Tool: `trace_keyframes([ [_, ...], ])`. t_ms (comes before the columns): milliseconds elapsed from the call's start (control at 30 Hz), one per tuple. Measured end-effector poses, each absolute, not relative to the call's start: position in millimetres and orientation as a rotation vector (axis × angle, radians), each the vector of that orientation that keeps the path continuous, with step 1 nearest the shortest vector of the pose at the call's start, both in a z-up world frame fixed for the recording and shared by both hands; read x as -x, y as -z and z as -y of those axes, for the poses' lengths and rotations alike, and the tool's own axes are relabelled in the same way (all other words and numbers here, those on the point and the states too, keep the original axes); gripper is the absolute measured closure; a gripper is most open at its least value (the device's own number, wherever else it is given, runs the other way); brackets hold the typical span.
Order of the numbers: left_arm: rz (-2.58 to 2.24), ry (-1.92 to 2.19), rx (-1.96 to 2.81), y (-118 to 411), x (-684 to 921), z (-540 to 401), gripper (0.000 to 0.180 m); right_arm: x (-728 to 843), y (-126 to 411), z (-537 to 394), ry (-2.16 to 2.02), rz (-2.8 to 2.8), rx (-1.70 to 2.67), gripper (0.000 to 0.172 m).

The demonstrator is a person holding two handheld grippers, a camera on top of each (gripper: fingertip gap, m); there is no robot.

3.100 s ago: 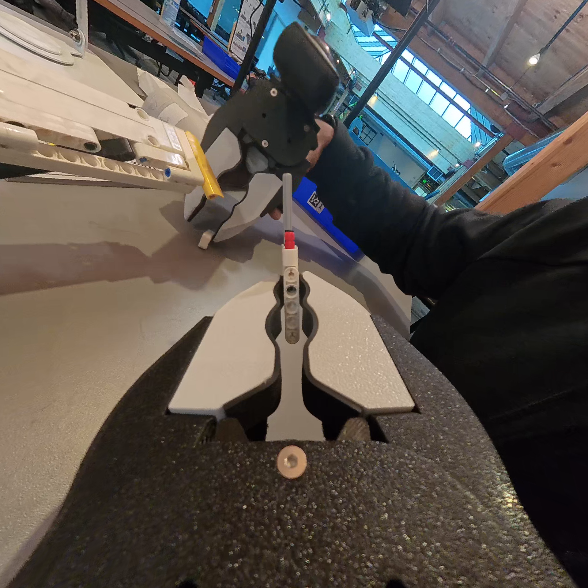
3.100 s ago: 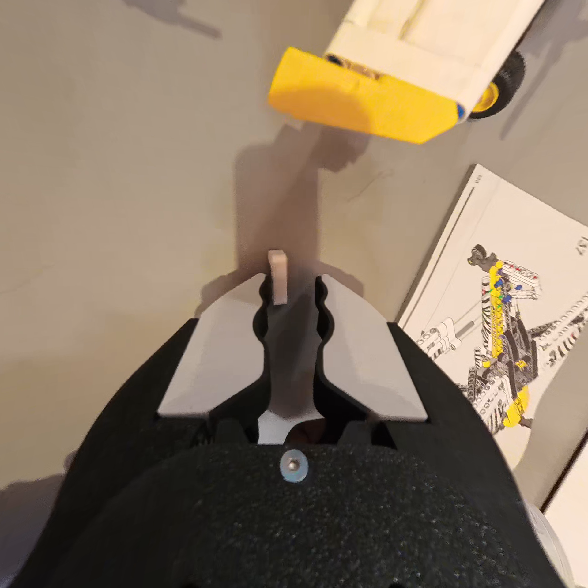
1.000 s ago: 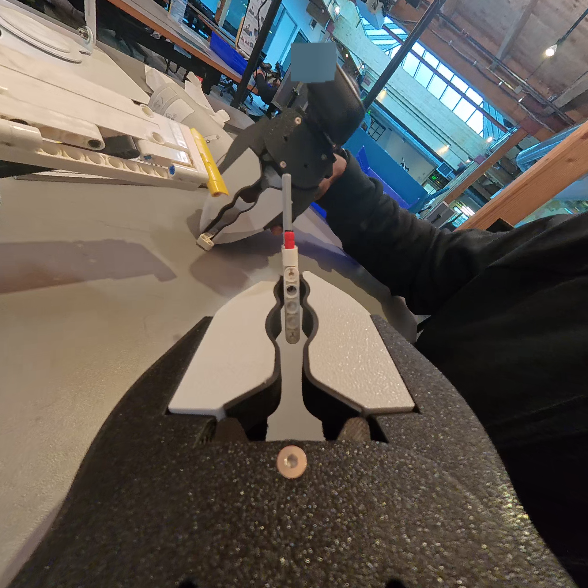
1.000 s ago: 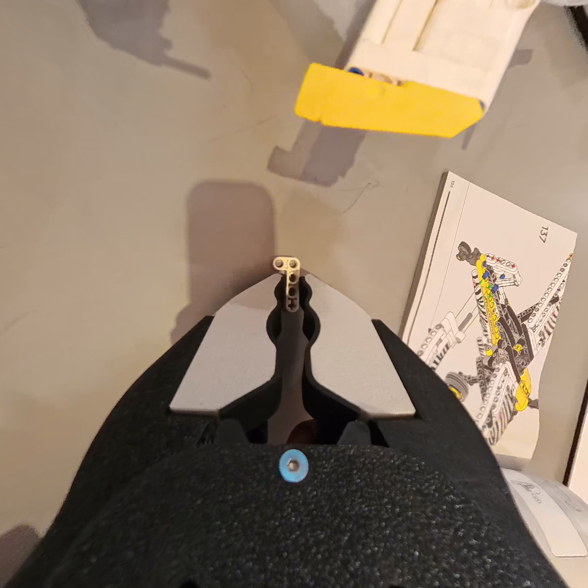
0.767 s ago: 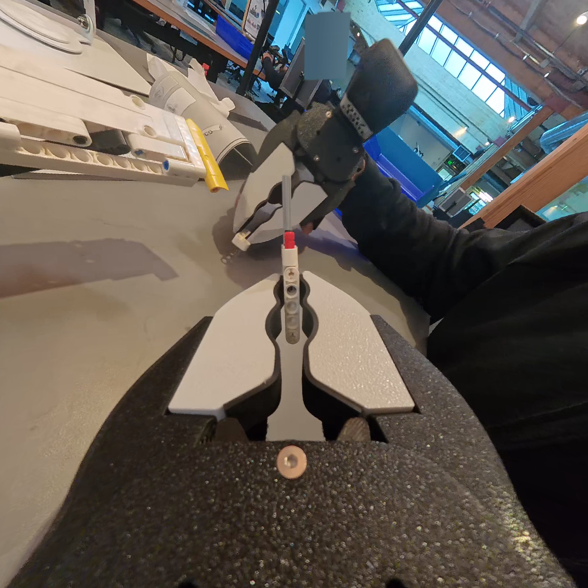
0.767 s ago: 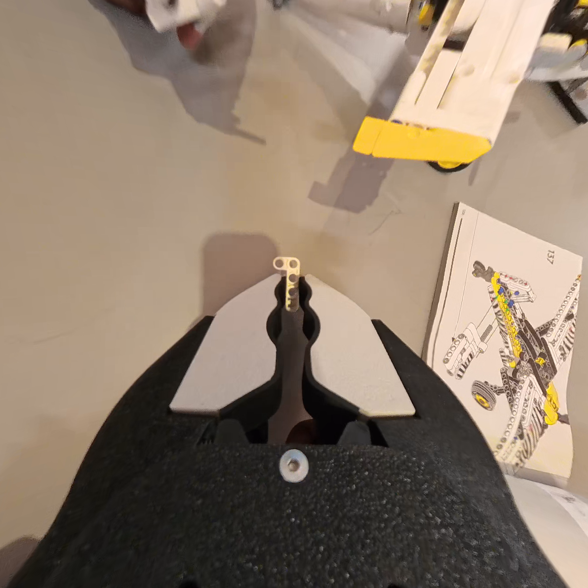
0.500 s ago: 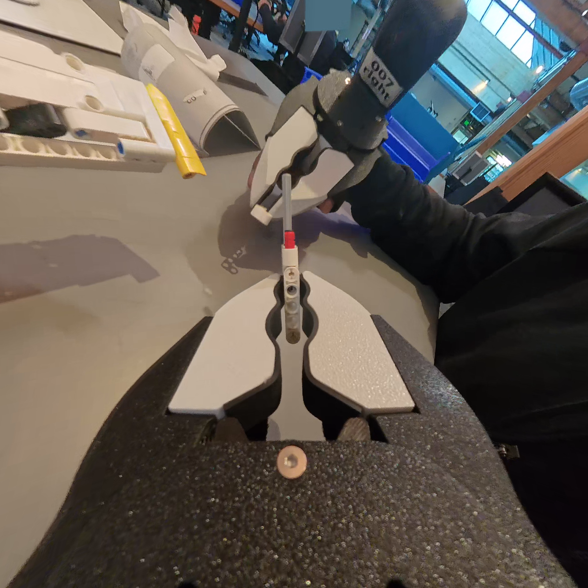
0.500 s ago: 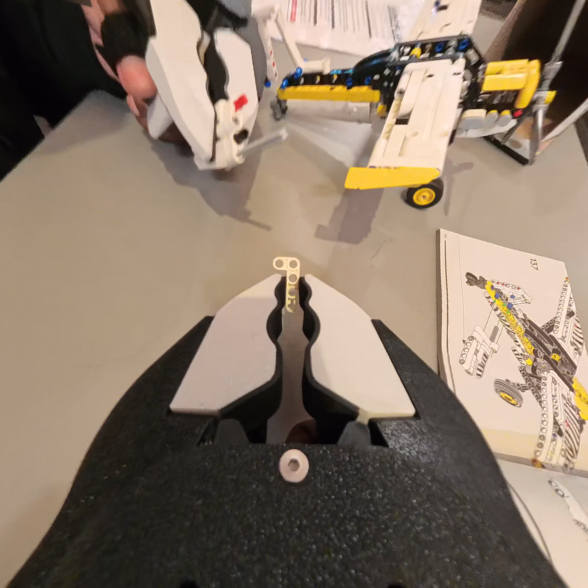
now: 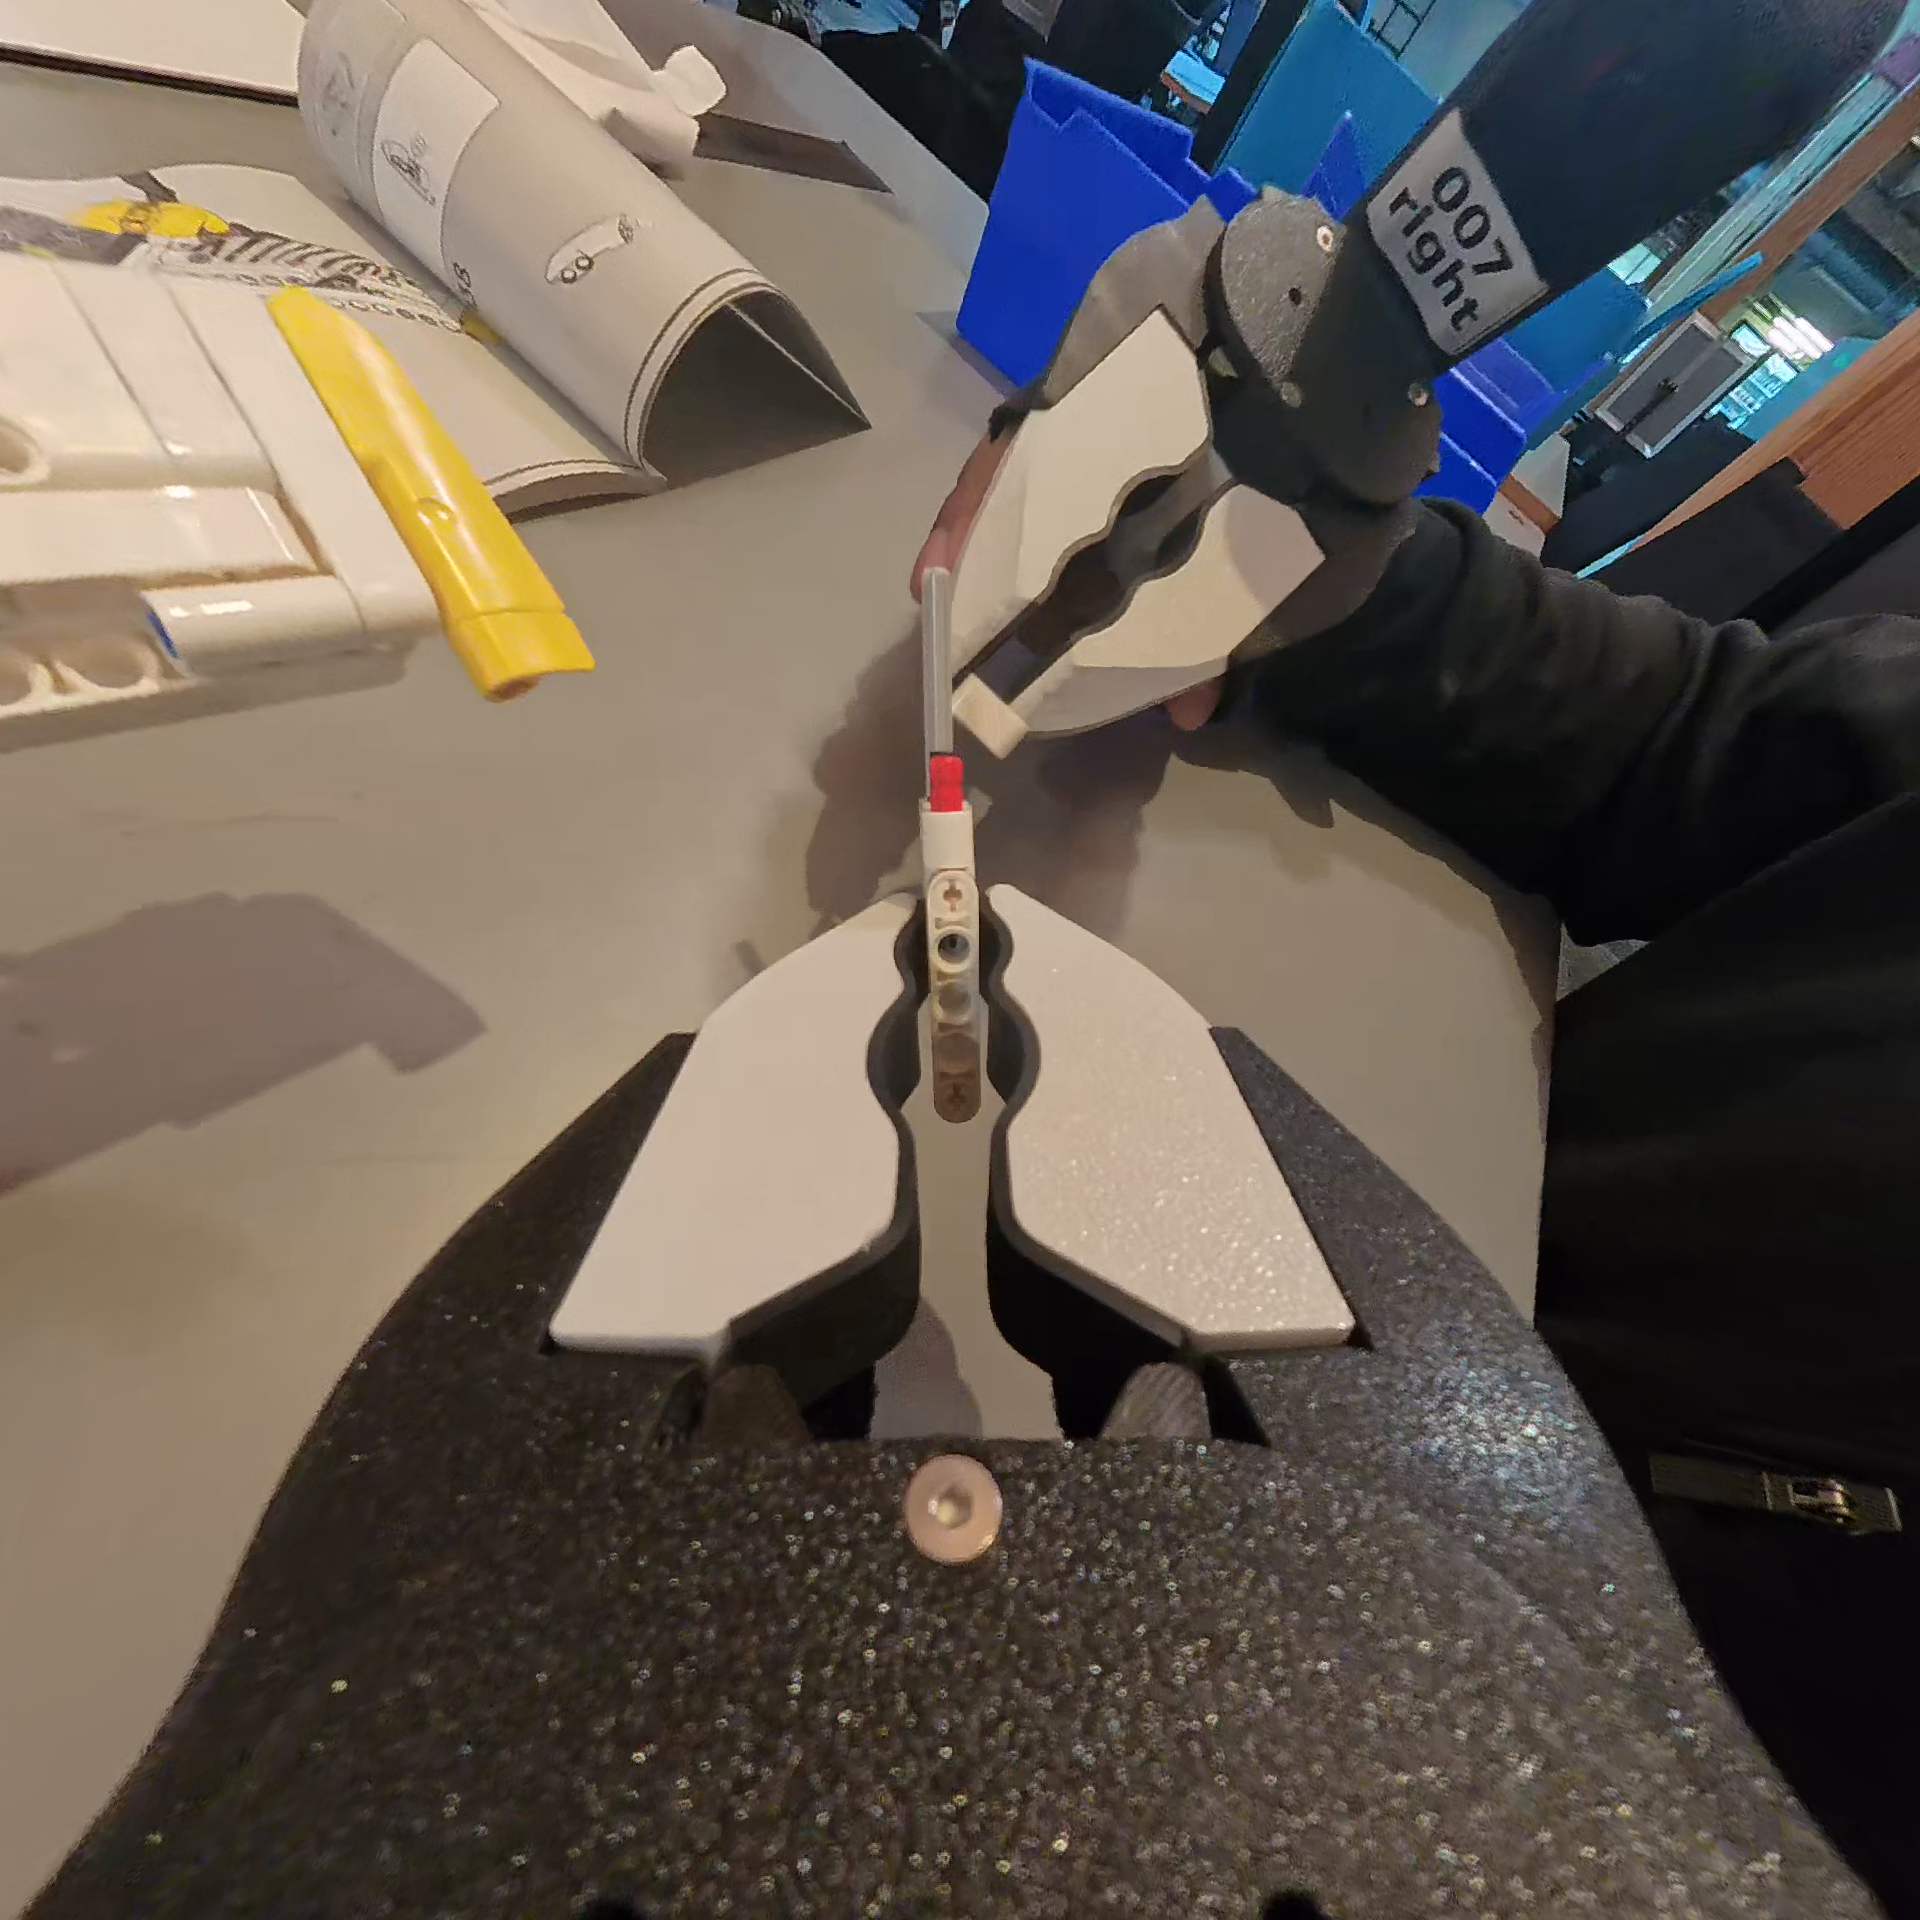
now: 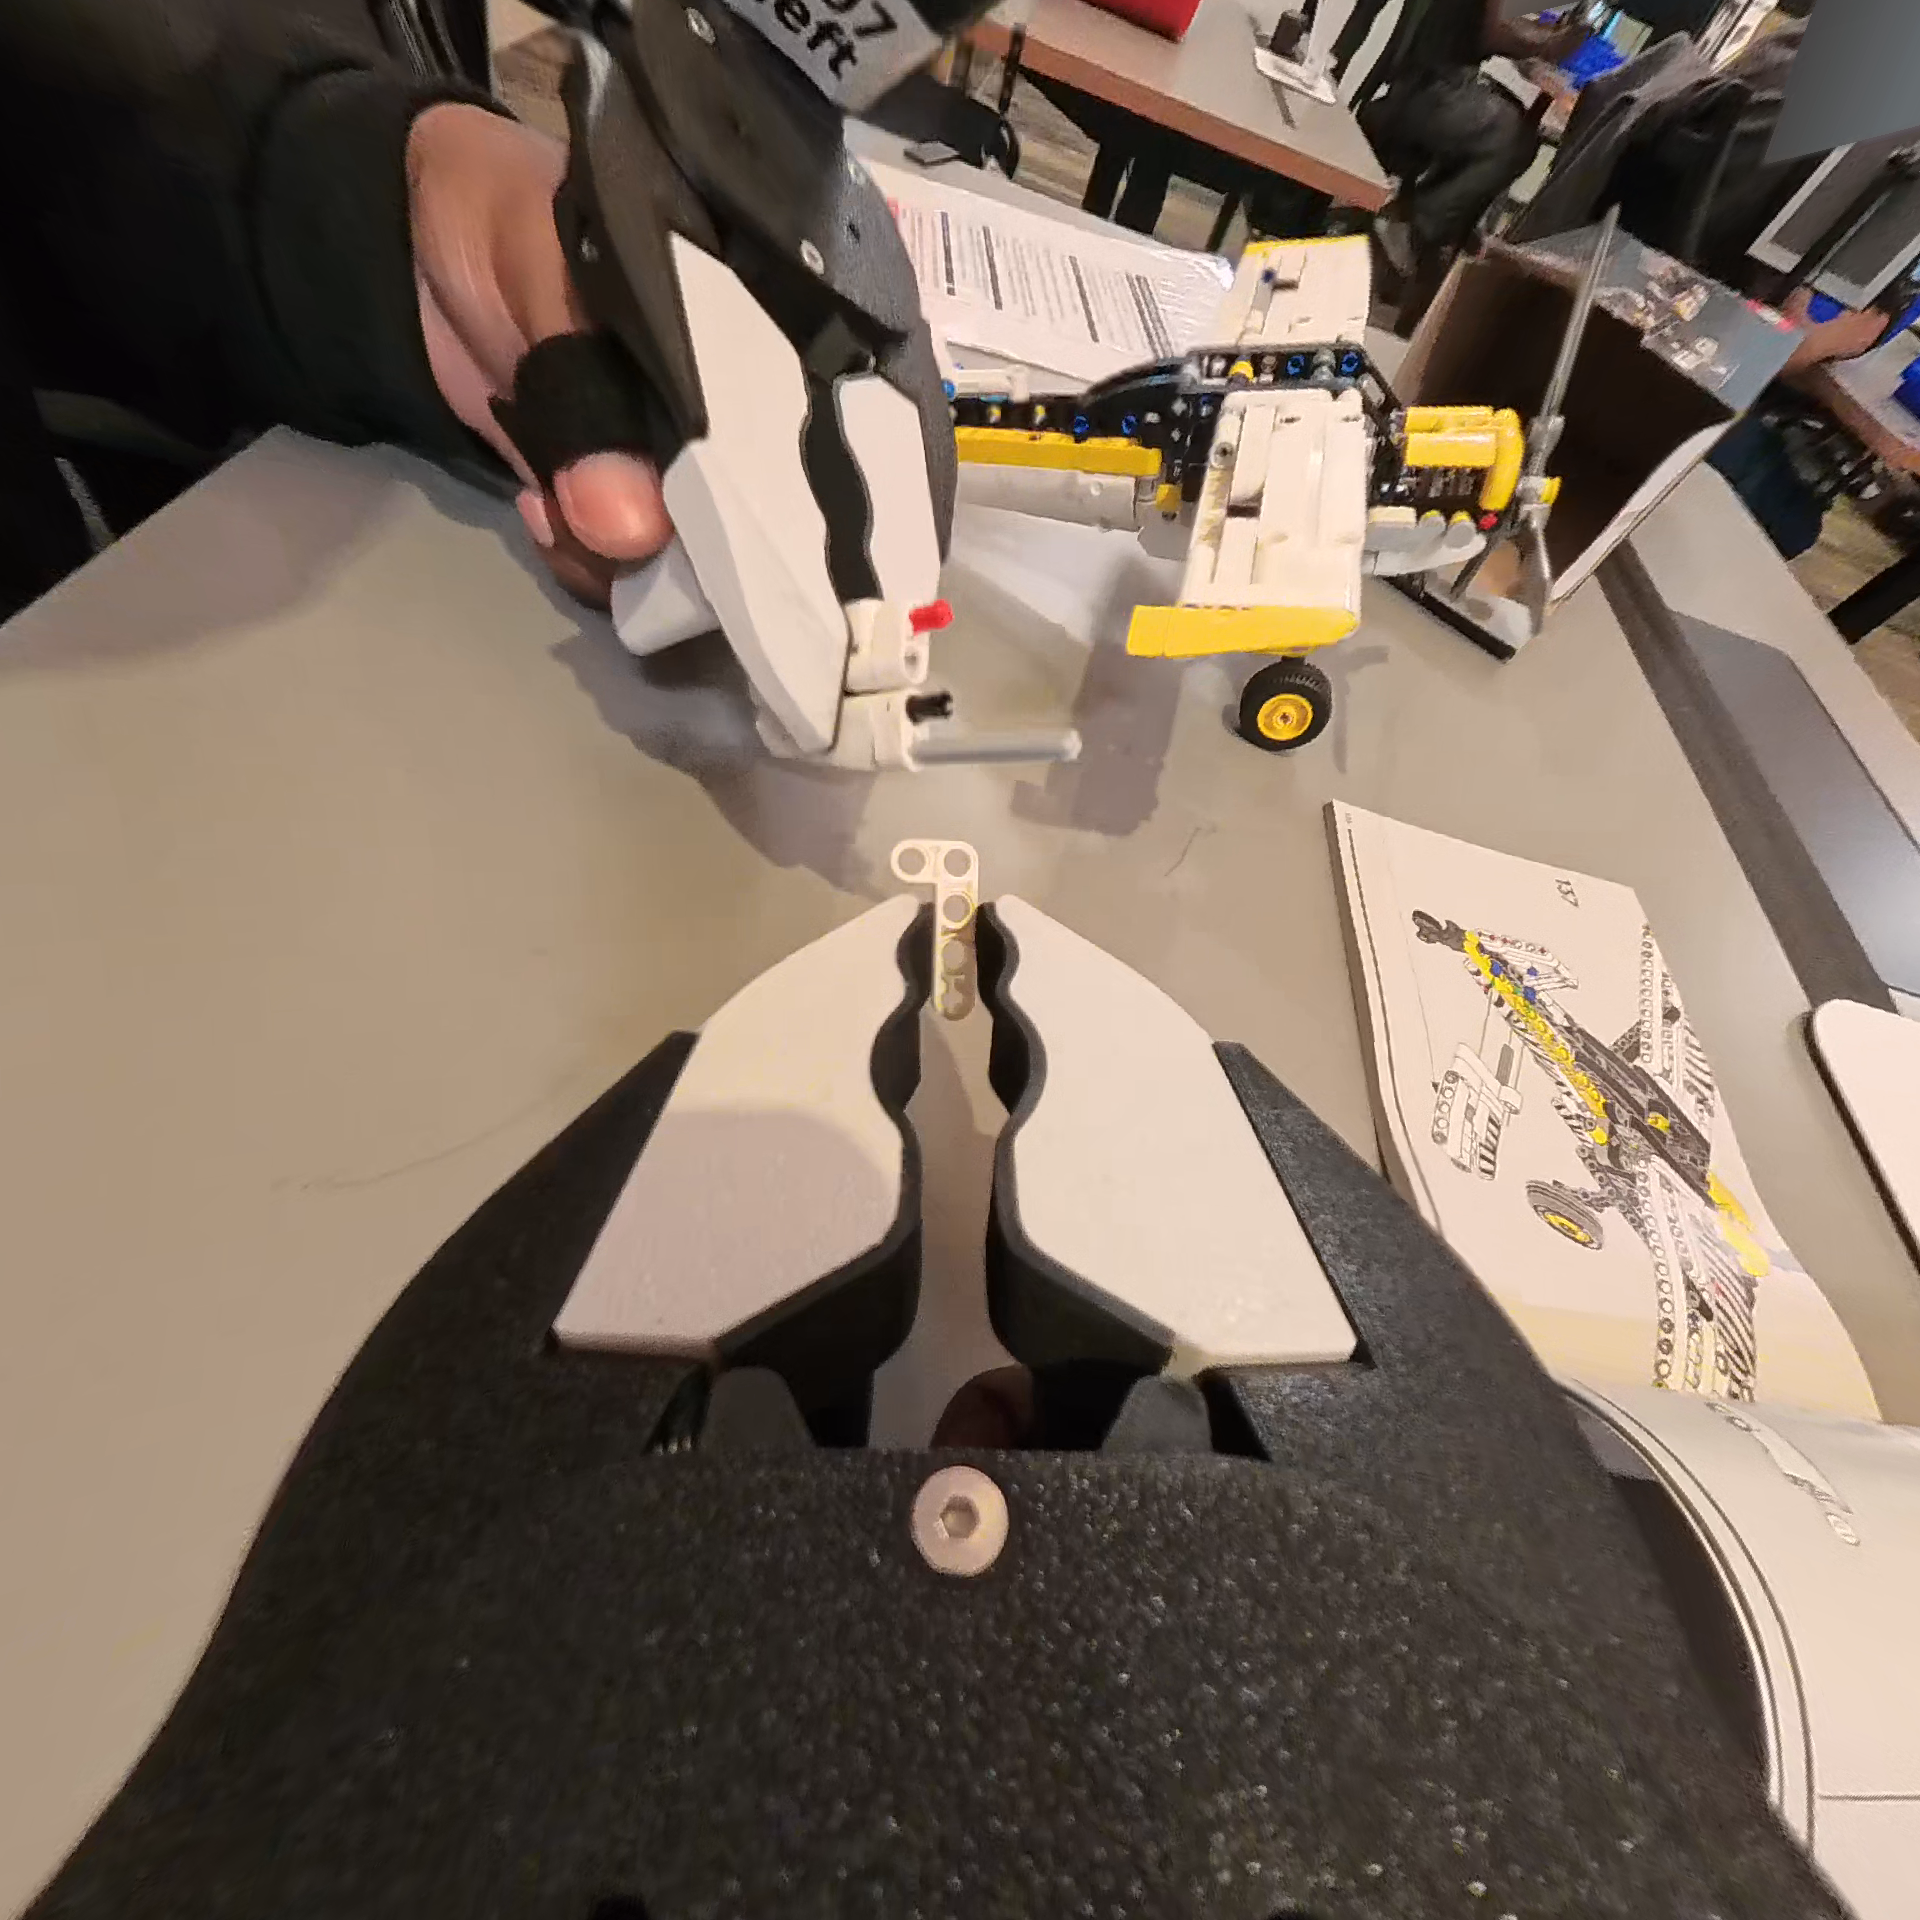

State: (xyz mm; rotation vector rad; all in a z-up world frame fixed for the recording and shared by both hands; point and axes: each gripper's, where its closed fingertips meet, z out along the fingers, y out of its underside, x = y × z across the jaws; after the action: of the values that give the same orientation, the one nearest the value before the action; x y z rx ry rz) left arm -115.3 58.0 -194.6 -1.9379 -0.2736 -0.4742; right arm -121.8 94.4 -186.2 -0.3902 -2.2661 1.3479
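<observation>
My left gripper [image 9: 954,902] is shut on a small white brick assembly [image 9: 953,956] made of a holed beam, a red pin [image 9: 944,781] and a long grey axle [image 9: 936,655] that sticks out forward. It also shows in the right wrist view [image 10: 883,675], held above the grey table [image 10: 312,883]. My right gripper [image 10: 954,906] is shut on a white L-shaped holed beam [image 10: 948,914]. In the left wrist view that beam [image 9: 992,717] sits just right of the grey axle, close to it; I cannot tell whether they touch.
A white, yellow and black brick plane model [image 10: 1268,488] stands on a yellow wheel [image 10: 1285,712] behind both grippers. An open instruction booklet [image 10: 1558,1091] lies at the right, a curled booklet [image 9: 582,270] by the yellow wing tip [image 9: 436,509]. A cardboard box [image 10: 1538,416] stands behind the model. There is about 5 cm between the tips of the two grippers.
My right gripper closed on the L-shaped beam on the table, lifted it and tilted up toward my left gripper. The two grippers have come close together. My left gripper's hold is unchanged.
</observation>
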Motion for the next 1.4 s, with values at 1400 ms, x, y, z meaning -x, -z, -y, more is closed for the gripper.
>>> trace_keyframes([
  [1400, 0.343, 0.567, 1.793, 179.8, 116.8, -48.4, 0.173, 123.6, 221.8, -107.3, -0.941, 2.260, 0.530, 0.145],
])
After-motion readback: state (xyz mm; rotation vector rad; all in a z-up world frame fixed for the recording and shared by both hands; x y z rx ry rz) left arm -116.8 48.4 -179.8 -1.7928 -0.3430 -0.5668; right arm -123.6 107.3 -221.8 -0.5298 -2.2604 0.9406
